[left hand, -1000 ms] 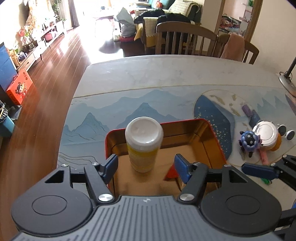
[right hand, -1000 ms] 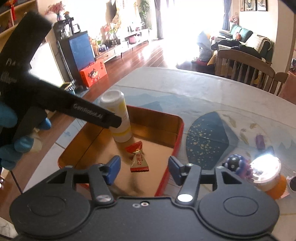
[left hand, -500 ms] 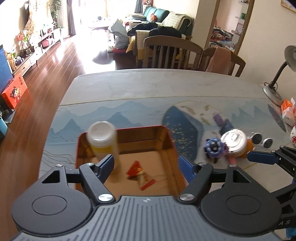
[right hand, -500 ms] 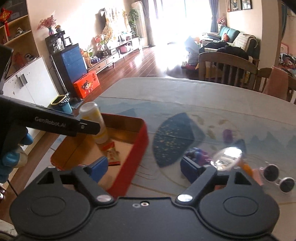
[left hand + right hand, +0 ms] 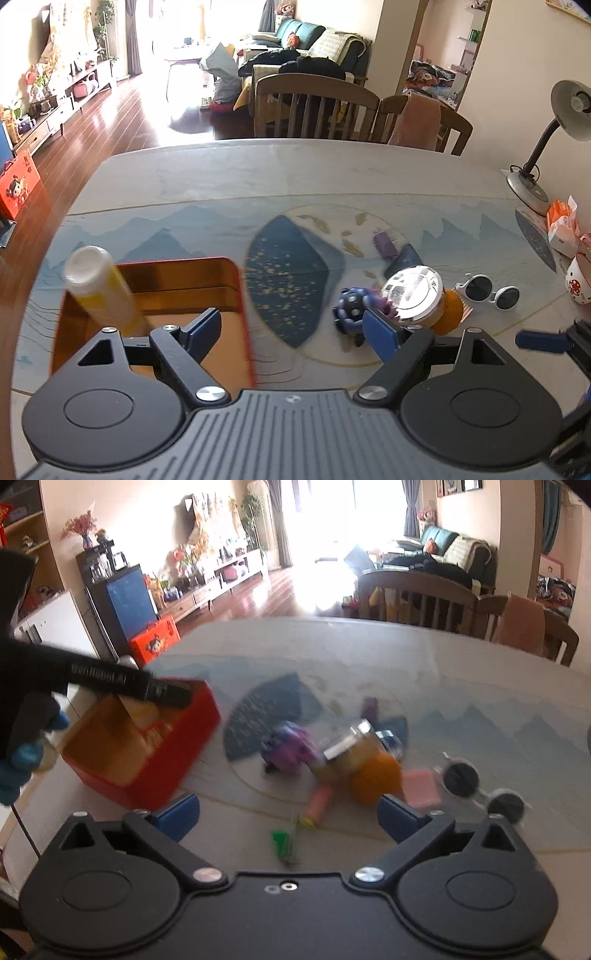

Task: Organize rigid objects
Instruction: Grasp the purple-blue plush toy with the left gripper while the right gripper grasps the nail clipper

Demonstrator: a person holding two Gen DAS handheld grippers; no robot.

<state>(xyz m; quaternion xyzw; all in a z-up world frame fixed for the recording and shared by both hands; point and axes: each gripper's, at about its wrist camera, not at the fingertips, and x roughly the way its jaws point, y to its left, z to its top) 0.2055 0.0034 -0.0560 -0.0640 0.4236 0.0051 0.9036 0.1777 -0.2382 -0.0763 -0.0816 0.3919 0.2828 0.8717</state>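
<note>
Progress check on the tidy-up: the red tin tray sits at the near left of the table, and so far it holds the white-capped yellow bottle, standing upright in its far left corner. The right wrist view is too blurred to say what else is in there.

Everything else is still loose on the patterned mat to the right of the tray, so I'd call this an early stage. The pile, going left to right: a blue spiky ball toy, a jar with a shiny silver lid touching it, something orange right against the jar, then white-framed sunglasses a bit further right. Beyond the jar there's a small purple block. The right wrist view also shows a pink tube-like thing, a pink flat piece and a small green item nearer the edge, all too smeared to name properly.

Tongs: the left gripper has just been opening and its jaws stand wide with nothing between them. Same for the right gripper, just been opening, spread very wide, empty, with the pile right beyond it.

My guess is the next grab comes out of that cluster.
</note>
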